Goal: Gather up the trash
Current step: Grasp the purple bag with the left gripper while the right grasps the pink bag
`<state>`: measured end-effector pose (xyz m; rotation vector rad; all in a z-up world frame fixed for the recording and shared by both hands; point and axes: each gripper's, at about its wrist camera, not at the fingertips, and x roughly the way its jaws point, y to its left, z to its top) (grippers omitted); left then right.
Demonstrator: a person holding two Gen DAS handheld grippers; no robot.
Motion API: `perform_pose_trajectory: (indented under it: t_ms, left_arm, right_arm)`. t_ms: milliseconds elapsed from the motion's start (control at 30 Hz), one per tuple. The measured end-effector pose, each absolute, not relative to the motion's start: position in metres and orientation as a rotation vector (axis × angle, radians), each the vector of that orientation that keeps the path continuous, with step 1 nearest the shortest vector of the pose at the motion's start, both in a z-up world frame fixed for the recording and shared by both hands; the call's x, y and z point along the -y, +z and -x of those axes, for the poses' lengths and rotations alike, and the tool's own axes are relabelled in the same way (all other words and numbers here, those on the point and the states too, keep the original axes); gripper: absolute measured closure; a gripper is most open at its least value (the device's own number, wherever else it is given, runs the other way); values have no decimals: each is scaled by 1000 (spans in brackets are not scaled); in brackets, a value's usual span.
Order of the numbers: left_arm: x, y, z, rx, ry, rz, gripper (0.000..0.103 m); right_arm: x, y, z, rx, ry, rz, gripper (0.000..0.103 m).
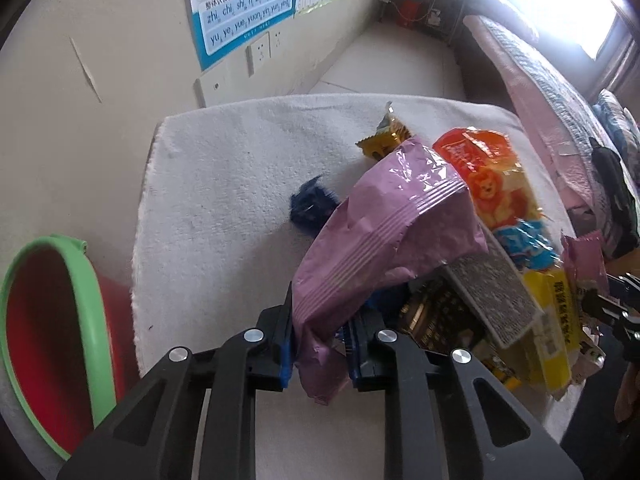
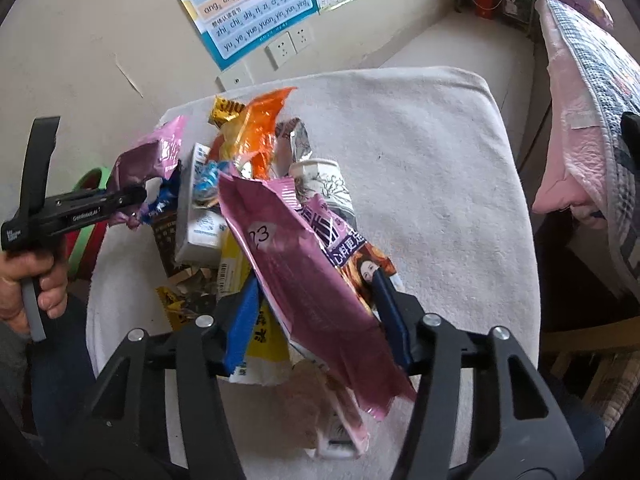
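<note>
**Purple wrapper pinched, pink one sitting between the other jaws**

Purple and crinkly, the big snack wrapper (image 1: 384, 236) is clamped between the blue pads of the left gripper (image 1: 320, 344), lower end hanging out below the fingers. The right wrist view shows it from the side too, same gripper (image 2: 134, 200) biting that purple wrapper (image 2: 150, 164), a hand (image 2: 28, 280) around the handle.

The right gripper (image 2: 316, 320) has its jaws about halfway in, with a dark pink wrapper (image 2: 304, 280) between the blue fingers. Can't honestly tell if the pads are pressing on it or just flanking it.

The rest of the trash is heaped on the white towel (image 2: 420, 168) toward its left side in the right view: an orange bag (image 2: 260, 128), a yellow packet (image 2: 226, 110), a small white carton (image 2: 202, 216), a silver foil piece (image 2: 298, 140).

A red bin with a green rim (image 1: 48, 340) sits just off the towel's left edge, beside the wall.
</note>
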<state>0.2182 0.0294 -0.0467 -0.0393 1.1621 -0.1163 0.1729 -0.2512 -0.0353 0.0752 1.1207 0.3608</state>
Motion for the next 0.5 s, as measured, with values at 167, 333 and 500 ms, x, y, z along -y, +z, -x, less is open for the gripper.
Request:
perform_pose_trajectory:
  t_ms: [167, 333, 500]
  left_arm:
    - [-30, -31, -200, -1134, -113, 53, 85]
    - [-31, -16, -180, -1108, -105, 76, 85]
    - [-34, 1, -159, -1075, -99, 103, 85]
  right_arm:
    - [252, -17, -166, -1079, 360, -74, 49]
    - [251, 6, -157, -1028, 361, -73, 49]
    - [246, 26, -144, -981, 370, -66, 49]
